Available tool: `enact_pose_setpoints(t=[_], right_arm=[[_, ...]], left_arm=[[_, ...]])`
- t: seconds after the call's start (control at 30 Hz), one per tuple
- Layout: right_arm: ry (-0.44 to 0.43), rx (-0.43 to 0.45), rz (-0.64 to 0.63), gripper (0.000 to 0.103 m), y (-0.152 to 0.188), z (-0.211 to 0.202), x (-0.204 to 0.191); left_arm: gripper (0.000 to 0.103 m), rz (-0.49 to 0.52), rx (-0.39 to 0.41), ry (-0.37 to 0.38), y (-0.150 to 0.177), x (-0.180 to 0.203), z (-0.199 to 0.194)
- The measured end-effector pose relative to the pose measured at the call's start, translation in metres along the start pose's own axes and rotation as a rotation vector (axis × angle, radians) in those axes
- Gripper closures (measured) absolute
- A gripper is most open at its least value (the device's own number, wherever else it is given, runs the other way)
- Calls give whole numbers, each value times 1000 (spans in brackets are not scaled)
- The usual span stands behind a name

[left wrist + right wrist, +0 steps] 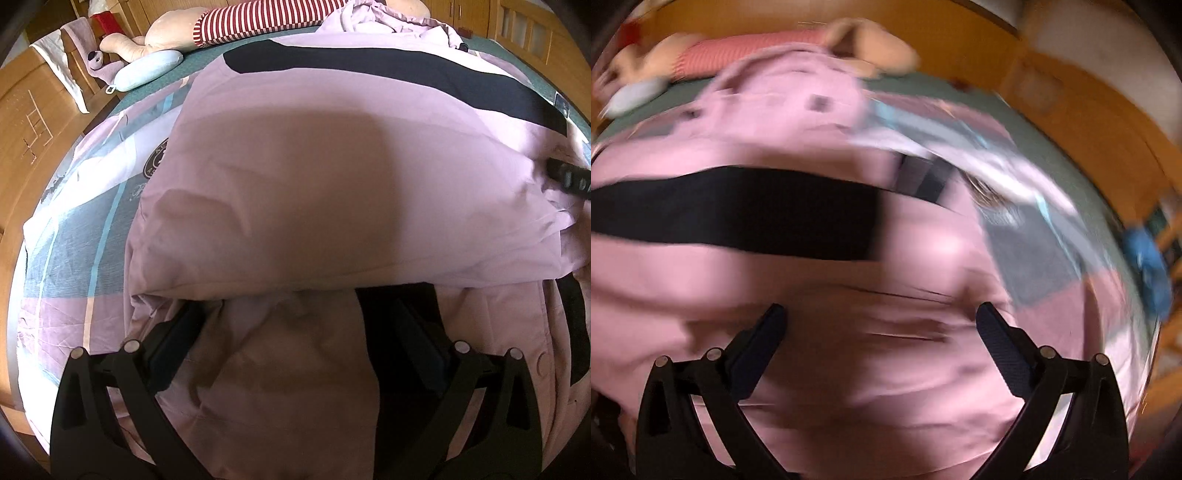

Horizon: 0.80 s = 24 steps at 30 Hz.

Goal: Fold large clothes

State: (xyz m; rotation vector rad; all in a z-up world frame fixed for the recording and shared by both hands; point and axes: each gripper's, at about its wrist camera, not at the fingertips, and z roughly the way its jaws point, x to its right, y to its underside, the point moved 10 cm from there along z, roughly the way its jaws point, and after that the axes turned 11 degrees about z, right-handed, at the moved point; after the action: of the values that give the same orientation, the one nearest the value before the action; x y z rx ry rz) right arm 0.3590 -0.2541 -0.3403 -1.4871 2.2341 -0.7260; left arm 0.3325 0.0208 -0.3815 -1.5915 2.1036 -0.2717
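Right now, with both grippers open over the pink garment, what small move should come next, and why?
Probably press the left gripper down to smooth the folded pink garment. Its fingers stand apart at the fold's near edge, holding nothing, and creases show there. The right gripper is also open and blurred, so it seems to be in motion.

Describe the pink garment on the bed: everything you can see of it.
The pink garment is large, of soft, matte woven-looking cloth, pale pink with a broad black band across it. It lies on a patterned sheet on the bed, one layer folded over, its edge draped over the fingertips of the left gripper, whose jaws stand wide apart. The right gripper, jaws open, hovers over it; that view is motion-blurred, so contact is unclear.
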Motion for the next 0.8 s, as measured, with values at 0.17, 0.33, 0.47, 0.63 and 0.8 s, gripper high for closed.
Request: enact_pose_setpoints(t=[0.17,0.33,0.47,0.63,0.8], right_arm=[[-76,132,-4,1,-9,-38,-10],[-41,84,-217,1,15,-26,-47],[-76,72,-206,1,27,-12,-44],[-87,74,-197,1,28,-11,-44],[-96,77,-194,1,23,-9,-49]], left_arm=[[2,3,4,-11,0,2,0],[2,-6,2,-11,-1,0,-4],[2,-117,125,-11,-9,-17,-37],[2,-82,197,6,-25,-11,-60],[2,-87,63,-14,-9,-19,-25]])
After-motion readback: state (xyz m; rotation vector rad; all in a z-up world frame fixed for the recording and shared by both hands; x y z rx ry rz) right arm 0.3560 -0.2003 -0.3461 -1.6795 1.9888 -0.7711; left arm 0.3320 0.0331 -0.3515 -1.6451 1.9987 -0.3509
